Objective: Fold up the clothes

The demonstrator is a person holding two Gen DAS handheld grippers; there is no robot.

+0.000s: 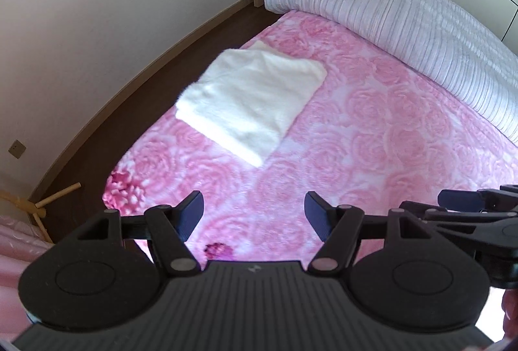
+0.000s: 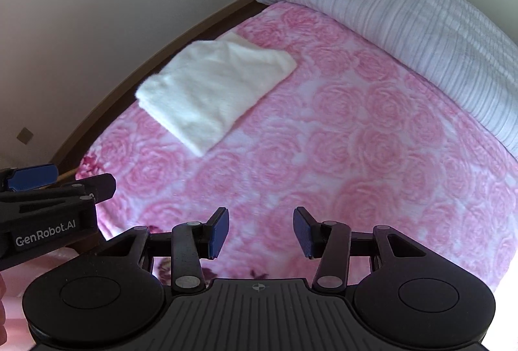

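A folded white garment [image 1: 255,98] lay flat on the pink rose-patterned bed cover [image 1: 372,137], near the bed's left edge and well apart from both tools. The left gripper [image 1: 254,215] hung above the near end of the bed, its jaws spread wide and holding nothing. The right gripper [image 2: 260,229] hung just beside it, its jaws likewise parted and empty. A ribbed pale quilt [image 2: 404,14] was bunched along the far right side.
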